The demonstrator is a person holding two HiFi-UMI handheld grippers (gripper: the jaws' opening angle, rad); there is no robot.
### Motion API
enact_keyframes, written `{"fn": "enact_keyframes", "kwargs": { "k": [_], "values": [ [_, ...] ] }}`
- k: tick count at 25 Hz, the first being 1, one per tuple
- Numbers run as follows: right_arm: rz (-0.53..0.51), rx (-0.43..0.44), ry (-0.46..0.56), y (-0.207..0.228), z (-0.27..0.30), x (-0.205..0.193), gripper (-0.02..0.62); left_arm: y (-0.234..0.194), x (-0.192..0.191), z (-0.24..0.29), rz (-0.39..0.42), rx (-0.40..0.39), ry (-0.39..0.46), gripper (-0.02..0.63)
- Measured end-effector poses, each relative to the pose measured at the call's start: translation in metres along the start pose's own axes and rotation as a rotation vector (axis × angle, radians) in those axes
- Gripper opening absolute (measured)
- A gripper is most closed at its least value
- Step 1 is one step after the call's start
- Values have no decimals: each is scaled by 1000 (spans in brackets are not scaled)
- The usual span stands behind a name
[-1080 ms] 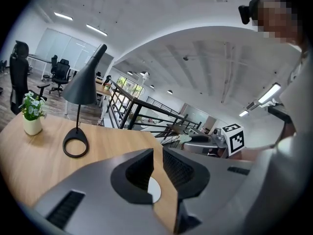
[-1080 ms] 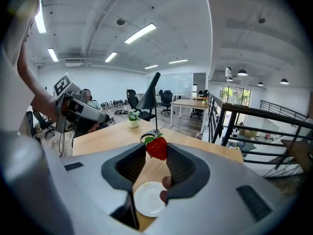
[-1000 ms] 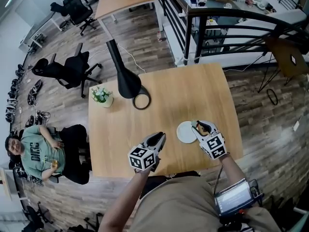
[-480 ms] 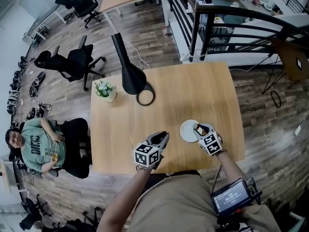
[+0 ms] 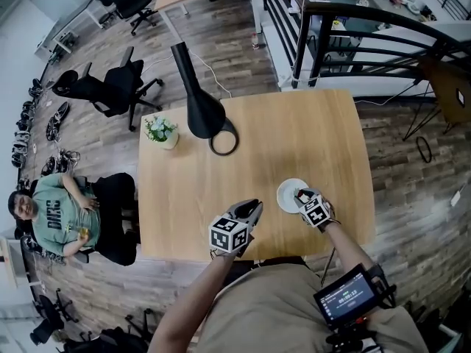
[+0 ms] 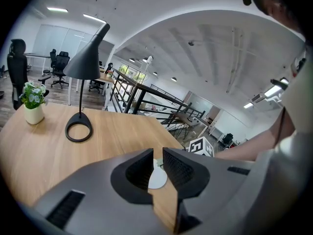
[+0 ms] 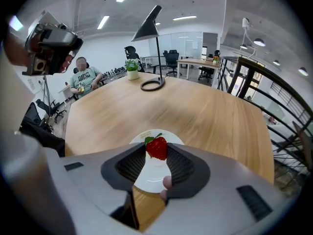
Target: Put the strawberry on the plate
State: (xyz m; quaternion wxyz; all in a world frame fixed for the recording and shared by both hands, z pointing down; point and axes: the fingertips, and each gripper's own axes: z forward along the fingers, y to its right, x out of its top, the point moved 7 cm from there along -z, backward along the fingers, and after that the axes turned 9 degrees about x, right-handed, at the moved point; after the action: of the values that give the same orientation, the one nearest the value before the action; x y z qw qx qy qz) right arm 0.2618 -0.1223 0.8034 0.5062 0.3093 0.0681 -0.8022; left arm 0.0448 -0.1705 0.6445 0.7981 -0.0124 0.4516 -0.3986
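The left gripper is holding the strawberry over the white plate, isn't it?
Not the left: it is the right gripper that holds the strawberry over the white plate. The right gripper view shows the berry pinched between its jaws. The left gripper holds nothing.

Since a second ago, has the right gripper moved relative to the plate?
Yes: the right gripper, shut on the strawberry, has dropped closer to the plate, its tips over the plate's right side.
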Motion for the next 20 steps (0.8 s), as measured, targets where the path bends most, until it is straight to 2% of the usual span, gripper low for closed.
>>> {"fn": "enact_keyframes", "kwargs": {
  "k": [8,20],
  "values": [
    [9,15,-95,2,26,-22,140,2,-10,-5,-13,17,-17,43],
    [9,9,-127,7,51,-33,140,-1,-18,-10,-34,43,-22,44]
  ]
}}
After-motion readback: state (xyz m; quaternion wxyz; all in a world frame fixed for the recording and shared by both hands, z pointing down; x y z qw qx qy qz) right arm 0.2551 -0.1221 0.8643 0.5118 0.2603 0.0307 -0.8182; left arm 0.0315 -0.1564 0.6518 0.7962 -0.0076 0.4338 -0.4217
